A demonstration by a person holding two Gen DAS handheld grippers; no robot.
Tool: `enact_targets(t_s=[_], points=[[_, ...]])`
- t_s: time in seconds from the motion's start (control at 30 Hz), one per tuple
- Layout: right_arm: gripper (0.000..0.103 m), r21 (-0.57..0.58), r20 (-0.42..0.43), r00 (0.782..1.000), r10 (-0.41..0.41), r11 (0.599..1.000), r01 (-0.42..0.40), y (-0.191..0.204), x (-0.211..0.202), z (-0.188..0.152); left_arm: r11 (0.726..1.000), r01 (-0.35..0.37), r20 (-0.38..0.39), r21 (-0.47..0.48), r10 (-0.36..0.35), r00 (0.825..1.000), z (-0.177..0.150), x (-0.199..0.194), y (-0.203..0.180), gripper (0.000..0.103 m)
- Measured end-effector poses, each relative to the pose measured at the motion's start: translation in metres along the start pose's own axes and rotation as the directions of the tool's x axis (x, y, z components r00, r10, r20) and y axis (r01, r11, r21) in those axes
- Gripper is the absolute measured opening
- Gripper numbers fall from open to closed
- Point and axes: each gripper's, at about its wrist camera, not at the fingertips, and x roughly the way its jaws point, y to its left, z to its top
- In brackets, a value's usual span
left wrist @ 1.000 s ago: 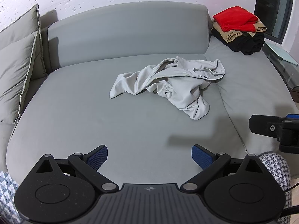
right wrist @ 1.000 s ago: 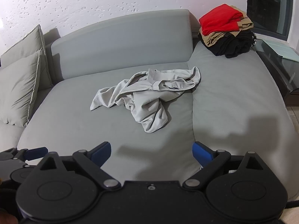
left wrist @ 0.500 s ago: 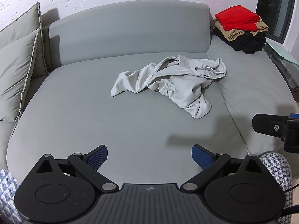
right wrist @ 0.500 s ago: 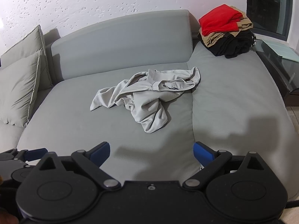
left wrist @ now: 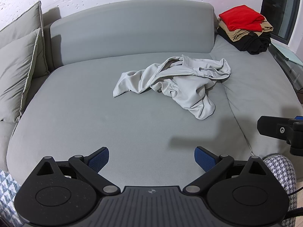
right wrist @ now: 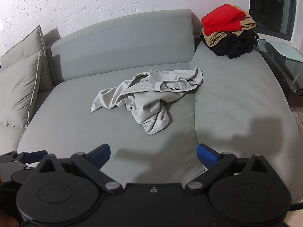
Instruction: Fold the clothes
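Two grey cushions (left wrist: 17,71) lean against the wall at the far left of a wide grey sofa (left wrist: 94,113). Its curved backrest (left wrist: 132,30) runs across the middle of the view.

Near the centre of the seat lies a crumpled light grey garment (left wrist: 176,87), unfolded and bunched into loose ridges. One end trails toward the left, and a rounded lobe hangs toward the front edge. A small dark mark on it, possibly a label, is too small to read from the right wrist view.

Low in the foreground, the left gripper (left wrist: 151,158) hovers above the front of the seat with its blue-padded fingers (left wrist: 99,158) spread wide, holding nothing, well apart from the garment. The right gripper (right wrist: 153,156) is likewise spread wide and empty, beside the left one, just right of the seam between the seat cushions.

At the far right corner of the sofa sits a stack of folded clothes (left wrist: 244,30): red on top, tan beneath, black at the bottom. Beyond it stands a glass side table (right wrist: 284,64) under a dark window (right wrist: 270,5).
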Motion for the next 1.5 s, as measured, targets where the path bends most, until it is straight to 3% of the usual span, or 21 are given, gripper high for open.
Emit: enact_targets(t_s=[0.33, 0.47, 0.63, 0.77, 0.83, 0.87, 0.97, 1.03, 1.1, 1.2, 1.33, 1.5], points=[[0.100, 0.004, -0.009, 1.000, -0.001, 1.000, 0.001, 0.000, 0.005, 0.000, 1.000, 0.000, -0.007, -0.002, 0.000, 1.000, 0.002, 0.004, 0.002, 0.098], [0.100, 0.038, -0.003, 1.000, 0.007, 0.999, -0.007, -0.007, 0.008, 0.002, 1.000, -0.003, 0.024, 0.001, 0.003, 1.000, 0.005, 0.005, 0.006, 0.098], [0.101, 0.161, 0.051, 0.997, 0.057, 0.985, -0.065, -0.038, 0.015, 0.014, 0.998, -0.064, 0.140, 0.001, 0.064, 0.988, 0.020, 0.004, 0.020, 0.098], [0.101, 0.317, 0.114, 0.988, 0.103, 0.939, -0.134, -0.077, 0.036, 0.028, 0.996, -0.083, 0.157, -0.019, 0.085, 0.984, 0.037, 0.018, 0.034, 0.085], [0.100, 0.382, 0.139, 0.984, 0.107, 0.911, -0.153, -0.095, 0.053, 0.033, 0.998, -0.058, 0.149, -0.036, 0.063, 0.987, 0.045, 0.030, 0.040, 0.078], [0.099, 0.411, 0.147, 0.984, 0.105, 0.898, -0.157, -0.104, 0.062, 0.035, 0.998, -0.031, 0.146, -0.049, 0.038, 0.989, 0.049, 0.037, 0.043, 0.070], [0.078, 0.489, 0.154, 0.982, 0.111, 0.855, -0.173, -0.128, 0.093, 0.042, 0.992, 0.072, 0.139, -0.103, -0.057, 0.989, 0.058, 0.061, 0.051, 0.067], [0.065, 0.527, 0.141, 0.977, 0.160, 0.823, -0.211, -0.136, 0.118, 0.048, 0.975, 0.141, 0.132, -0.174, -0.119, 0.984, 0.066, 0.082, 0.054, 0.059], [0.061, 0.548, 0.129, 0.973, 0.191, 0.804, -0.231, -0.139, 0.139, 0.053, 0.947, 0.207, 0.128, -0.246, -0.180, 0.975, 0.073, 0.103, 0.058, 0.042], [0.061, 0.553, 0.117, 0.972, 0.206, 0.799, -0.236, -0.137, 0.162, 0.059, 0.869, 0.304, 0.120, -0.391, -0.279, 0.953, 0.087, 0.137, 0.065, 0.033], [0.061, 0.581, 0.128, 0.965, 0.231, 0.770, -0.261, -0.142, 0.181, 0.058, 0.687, 0.404, 0.150, -0.604, -0.400, 0.904, 0.100, 0.187, 0.071, 0.024], [0.061, 0.613, 0.142, 0.959, 0.246, 0.739, -0.280, -0.154, 0.193, 0.057, 0.497, 0.461, 0.213, -0.735, -0.477, 0.853, 0.104, 0.230, 0.072, 0.023]])
